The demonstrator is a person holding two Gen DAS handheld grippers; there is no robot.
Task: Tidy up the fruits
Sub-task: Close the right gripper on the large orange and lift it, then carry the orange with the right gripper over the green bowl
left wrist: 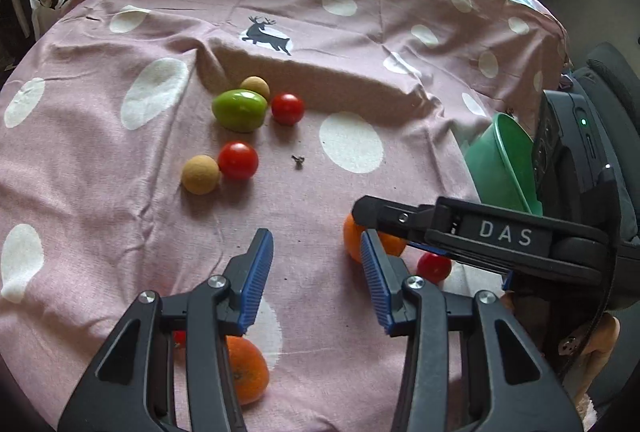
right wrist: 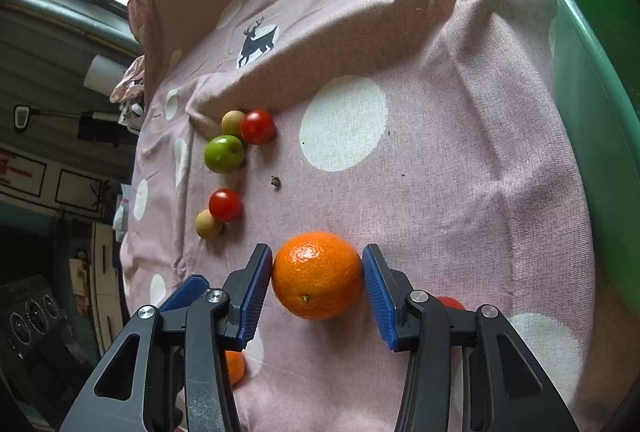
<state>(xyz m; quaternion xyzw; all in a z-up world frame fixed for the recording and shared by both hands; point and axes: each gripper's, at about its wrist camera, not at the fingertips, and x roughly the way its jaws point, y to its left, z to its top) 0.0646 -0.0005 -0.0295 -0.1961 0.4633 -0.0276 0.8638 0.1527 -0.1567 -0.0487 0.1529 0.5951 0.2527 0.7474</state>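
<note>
Your right hand-held gripper (right wrist: 318, 282) has an orange (right wrist: 317, 274) squarely between its 2 blue pads (right wrist: 252, 296): the left pad touches the peel at 9 o'clock and the right pad meets it at 3 o'clock, so the jaws are closed on the fruit at about its full width. The orange sits on the pink spotted cloth (right wrist: 460, 172) that covers the surface.

Your left hand-held gripper (left wrist: 316, 278) stands about half open with only bare cloth between its pads; it holds nothing. In the left wrist view the right tool reaches in from 3 o'clock, and the held orange shows just past your right pad at about 2 o'clock. A second orange (left wrist: 248, 370) lies under the left finger at 7 o'clock, partly hidden. A tomato (left wrist: 434, 267) lies just beyond the held orange at 3 o'clock.

Further up the cloth at 11 o'clock lie 2 groups: a tan ball (left wrist: 201, 174) touching a tomato (left wrist: 238, 160), and beyond them a green fruit (left wrist: 239, 110) with another tan ball (left wrist: 255, 86) and a tomato (left wrist: 287, 108) beside it. A green bowl (right wrist: 596, 92) stands at 2 o'clock in the right wrist view, well apart from the orange.
</note>
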